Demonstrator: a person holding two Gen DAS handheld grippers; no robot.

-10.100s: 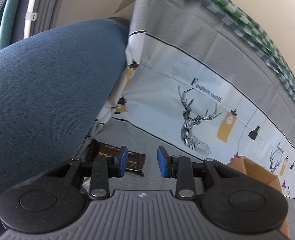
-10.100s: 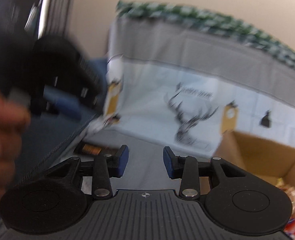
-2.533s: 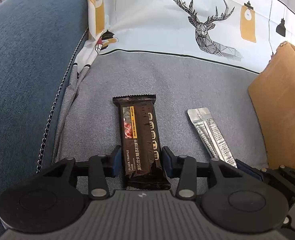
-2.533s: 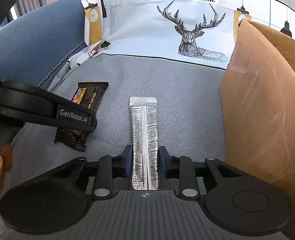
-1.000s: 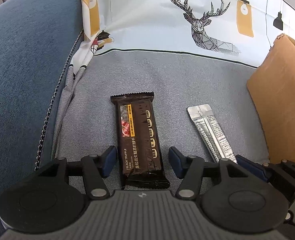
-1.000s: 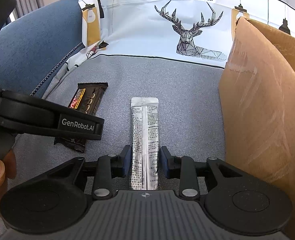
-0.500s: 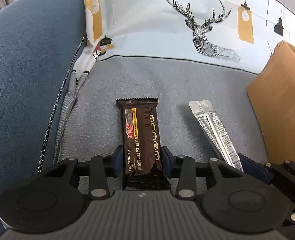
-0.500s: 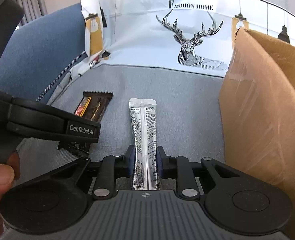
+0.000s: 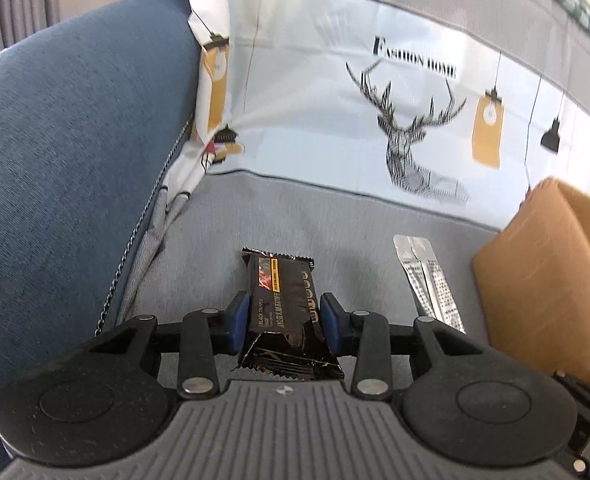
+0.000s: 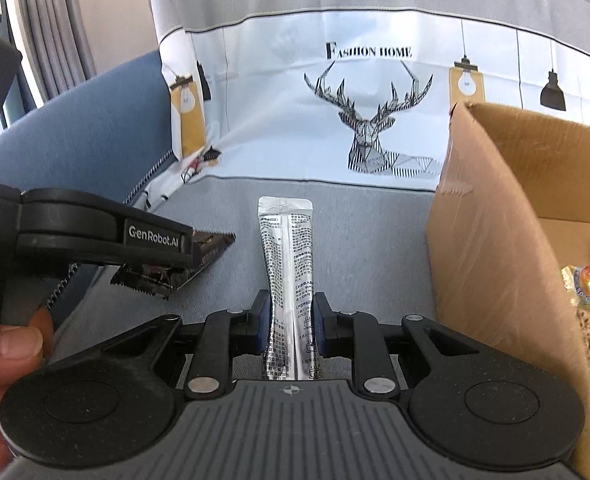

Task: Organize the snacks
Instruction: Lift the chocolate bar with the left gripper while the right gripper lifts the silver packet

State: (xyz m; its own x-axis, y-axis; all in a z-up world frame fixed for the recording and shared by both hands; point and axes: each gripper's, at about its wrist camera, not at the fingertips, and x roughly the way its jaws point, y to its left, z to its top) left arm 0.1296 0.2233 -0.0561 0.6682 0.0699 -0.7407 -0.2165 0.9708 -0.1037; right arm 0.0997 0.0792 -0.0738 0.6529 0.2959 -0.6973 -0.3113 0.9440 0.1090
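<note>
1. We count two hand-held grippers: the left hand-held gripper (image 9: 285,322) is clamped on one dark snack bar (image 9: 285,300), apparently lifted off the sofa seat (image 9: 335,224).
2. The right hand-held gripper (image 10: 291,326) pinches one silver sachet (image 10: 287,256), beside one cardboard box (image 10: 491,216).

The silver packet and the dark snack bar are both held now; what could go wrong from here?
The silver packet is pinched only near its lower end by the right gripper and already buckles, so it may slip. The dark snack bar in the left gripper looks squeezed. Either could catch the rim of the cardboard box.
</note>
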